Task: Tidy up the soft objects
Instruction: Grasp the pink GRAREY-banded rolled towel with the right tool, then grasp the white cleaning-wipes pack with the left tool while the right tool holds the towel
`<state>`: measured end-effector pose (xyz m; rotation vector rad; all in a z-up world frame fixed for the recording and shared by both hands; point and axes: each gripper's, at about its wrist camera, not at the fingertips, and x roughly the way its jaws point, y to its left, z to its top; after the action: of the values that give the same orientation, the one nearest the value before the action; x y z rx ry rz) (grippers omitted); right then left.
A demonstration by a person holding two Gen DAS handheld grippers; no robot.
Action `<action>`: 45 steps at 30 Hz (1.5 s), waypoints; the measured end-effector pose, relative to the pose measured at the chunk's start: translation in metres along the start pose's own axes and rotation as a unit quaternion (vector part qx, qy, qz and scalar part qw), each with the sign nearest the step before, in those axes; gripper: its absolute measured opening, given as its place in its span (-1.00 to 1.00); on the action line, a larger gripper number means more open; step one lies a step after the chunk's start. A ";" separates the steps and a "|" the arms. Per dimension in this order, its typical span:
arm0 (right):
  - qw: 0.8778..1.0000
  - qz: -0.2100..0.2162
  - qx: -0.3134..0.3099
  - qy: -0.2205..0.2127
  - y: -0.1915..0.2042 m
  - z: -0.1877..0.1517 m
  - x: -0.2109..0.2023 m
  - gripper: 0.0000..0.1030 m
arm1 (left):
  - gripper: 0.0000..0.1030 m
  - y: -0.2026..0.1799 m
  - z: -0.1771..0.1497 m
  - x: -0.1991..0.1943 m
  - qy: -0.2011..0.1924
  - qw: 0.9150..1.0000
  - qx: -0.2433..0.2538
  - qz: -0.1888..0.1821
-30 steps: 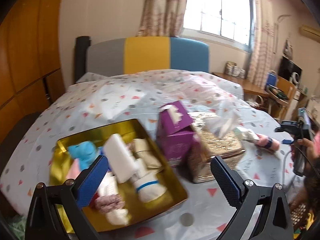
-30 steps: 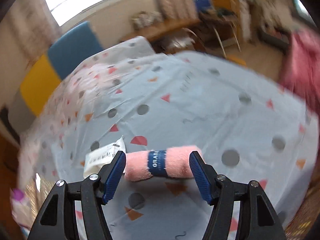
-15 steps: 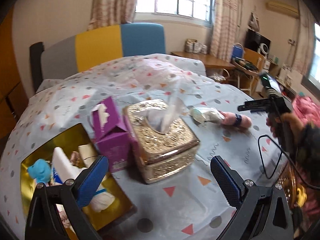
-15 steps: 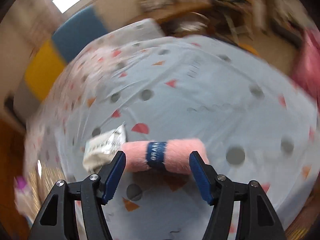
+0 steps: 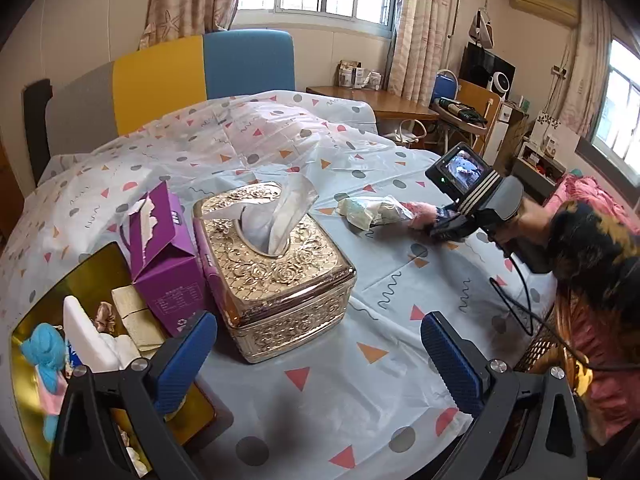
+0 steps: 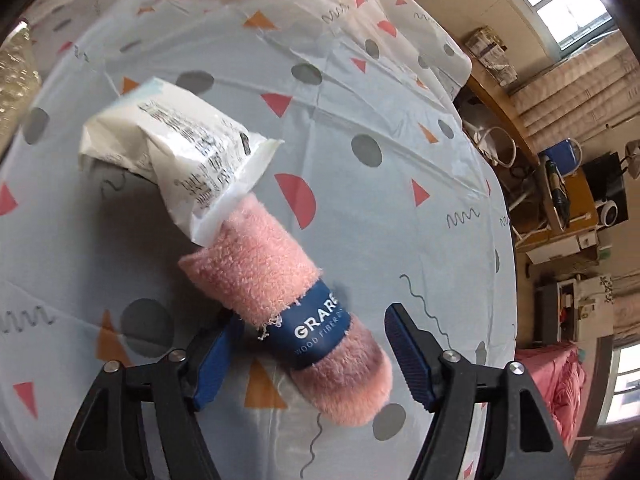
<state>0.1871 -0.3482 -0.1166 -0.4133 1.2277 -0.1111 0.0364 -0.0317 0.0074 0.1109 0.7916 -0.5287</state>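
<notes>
A rolled pink towel (image 6: 280, 280) with a dark blue band lies on the patterned sheet. A white plastic packet (image 6: 180, 140) rests against its far end. My right gripper (image 6: 310, 354) is open, its blue fingers on either side of the roll's near end, not pressing it. In the left wrist view the towel (image 5: 420, 216) and packet (image 5: 372, 210) lie mid-right, with the right gripper (image 5: 444, 228) at them. My left gripper (image 5: 316, 360) is open and empty, low over the sheet. A gold tray (image 5: 100, 260) at left holds several soft items.
A gold tissue box (image 5: 276, 268) and a purple tissue box (image 5: 164, 248) stand between the tray and the towel. The bed's headboard (image 5: 200, 68) is behind. A desk and chairs (image 5: 460, 116) stand beyond the bed's right edge.
My right gripper moved in and turned, so the pink roll now lies lengthwise between its fingers. My left gripper swung right, away from the tray, bringing the tissue boxes and right gripper into view.
</notes>
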 end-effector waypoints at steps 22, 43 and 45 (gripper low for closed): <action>0.958 0.117 0.257 0.044 -0.062 -0.026 0.015 -0.13 | 0.99 -0.085 0.134 0.123 0.105 0.979 0.174 -0.001; 0.942 0.139 0.302 0.036 -0.092 -0.024 0.026 -0.09 | 0.99 -0.134 0.147 0.325 0.248 0.914 0.321 0.024; 0.943 0.136 0.301 0.036 -0.090 -0.022 0.027 -0.08 | 0.94 -0.133 0.148 0.335 0.253 0.917 0.308 0.018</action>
<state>0.1878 -0.4450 -0.1135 0.2950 1.2434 -0.2565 0.2614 -0.3274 -0.1112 0.8743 1.0997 -0.7126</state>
